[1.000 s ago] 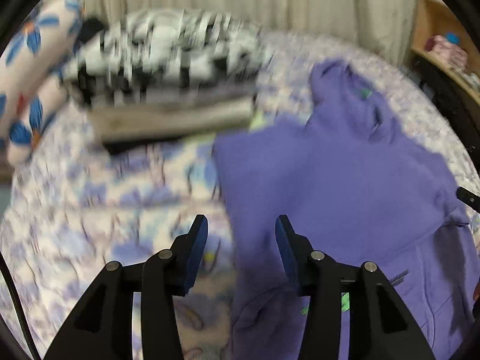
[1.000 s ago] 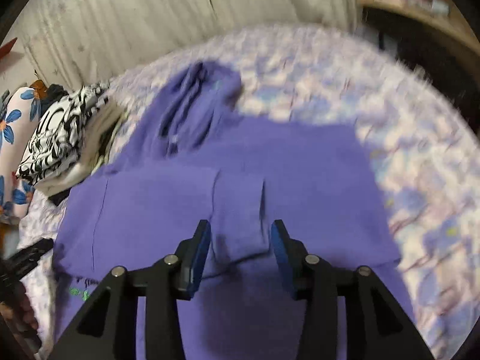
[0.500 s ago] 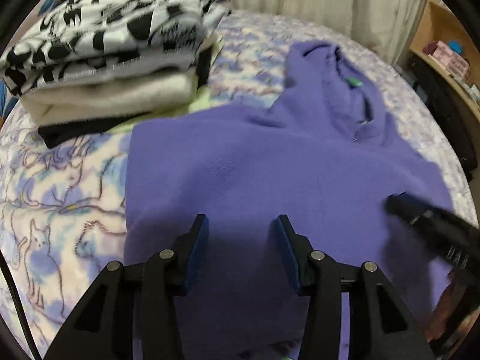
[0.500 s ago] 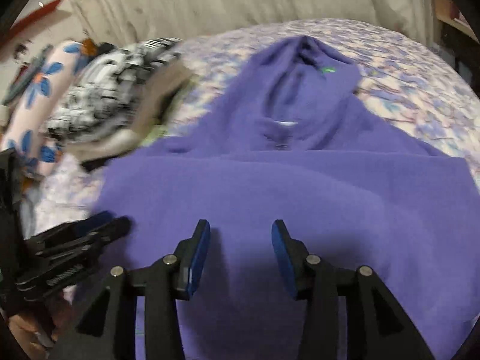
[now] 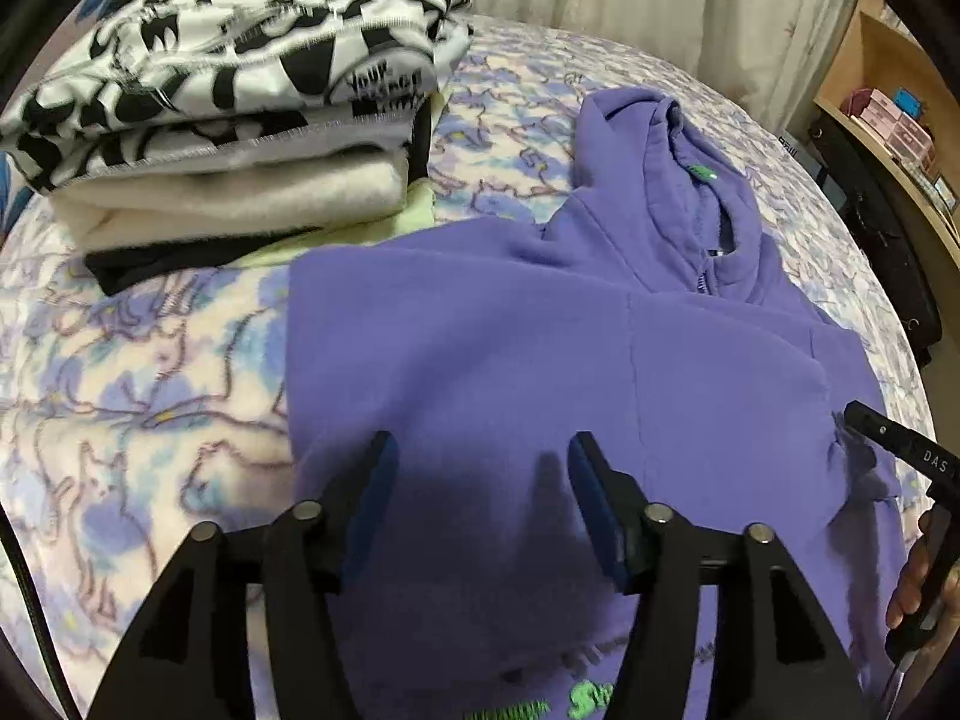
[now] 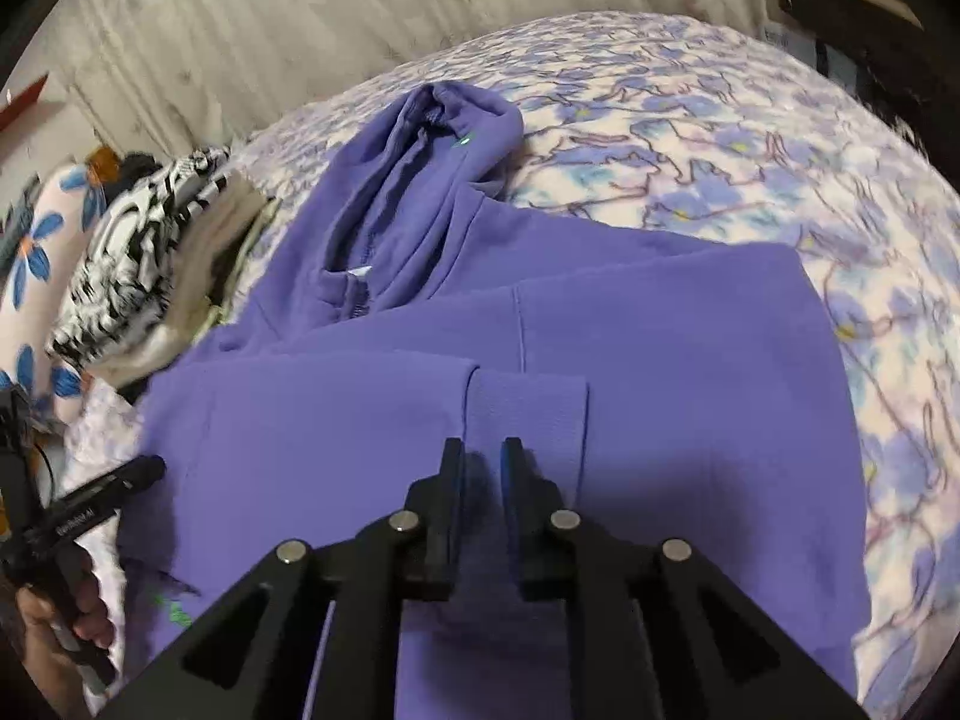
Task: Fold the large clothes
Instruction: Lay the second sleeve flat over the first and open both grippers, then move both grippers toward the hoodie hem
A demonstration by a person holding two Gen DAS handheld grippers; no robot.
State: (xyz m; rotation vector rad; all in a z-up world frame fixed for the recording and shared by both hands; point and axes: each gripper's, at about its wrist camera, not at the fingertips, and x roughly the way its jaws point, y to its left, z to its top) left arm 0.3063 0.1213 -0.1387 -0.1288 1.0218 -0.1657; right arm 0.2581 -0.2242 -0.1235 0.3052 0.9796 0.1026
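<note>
A purple hoodie (image 5: 540, 348) lies flat on the bed, hood toward the far side, both sleeves folded across the body. It also shows in the right wrist view (image 6: 630, 348). My left gripper (image 5: 483, 456) is open and empty, low over the hoodie's left part. My right gripper (image 6: 483, 450) has its jaws nearly together over the cuff (image 6: 528, 414) of a folded sleeve; whether fabric is pinched between them is not visible. The right gripper's tip also shows at the right edge of the left wrist view (image 5: 888, 438), at the hoodie's side.
A stack of folded clothes (image 5: 240, 102), black-and-white patterned one on top, sits at the far left on the floral blanket (image 5: 120, 396). A flowered pillow (image 6: 36, 276) lies beyond it. Curtains hang behind the bed. A wooden shelf (image 5: 888, 108) stands at right.
Both grippers have dropped lower over the hoodie. The right gripper's jaws have closed from wide open to a narrow gap over the sleeve cuff. The left gripper stays open.
</note>
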